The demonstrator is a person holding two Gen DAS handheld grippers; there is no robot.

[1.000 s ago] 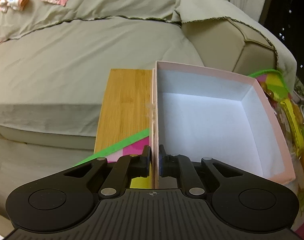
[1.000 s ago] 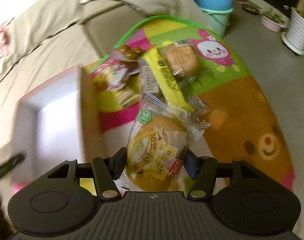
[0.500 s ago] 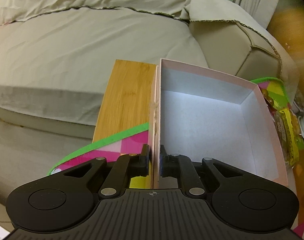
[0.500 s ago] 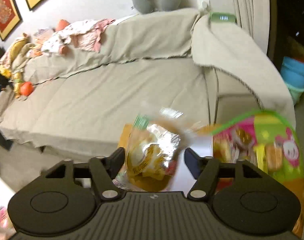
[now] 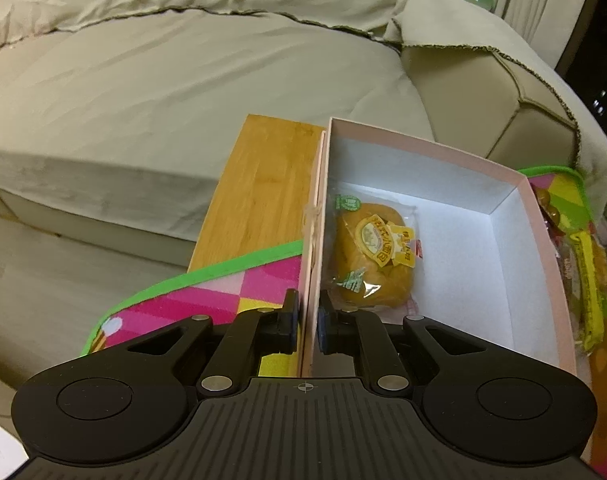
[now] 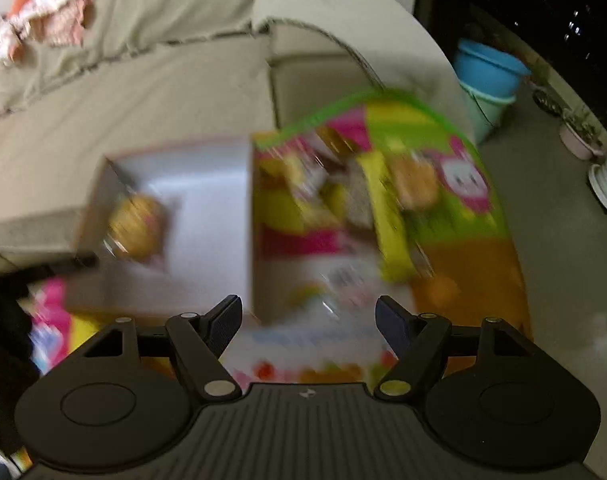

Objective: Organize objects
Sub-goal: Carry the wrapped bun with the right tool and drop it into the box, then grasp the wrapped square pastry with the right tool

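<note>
1. The left claw [image 5: 306, 322] is clenched on the near left wall of the pink box [image 5: 551, 280], 1 pad outside the wall and 1 inside, steadying it.
2. 1 wrapped bun [image 5: 373, 256] lies inside the pink box, against its left wall, just beyond the left claw; the rest of the box floor is bare.
3. The right claw [image 6: 306, 322] is released and its jaws are opening, with nothing between them. It hangs over the near right corner of the box, above the play mat [image 6: 471, 268].
4. The step in hand seems to be the gap between 2 pickups: 1 snack is boxed, the next not yet taken.
5. More packaged snacks [image 6: 383, 196] lie on the mat right of the box, blurred in the right wrist view.
6. The next move calls for lowering the right claw over 1 packet there and closing lightly on the crinkly wrapper while the left claw holds the box.
</note>
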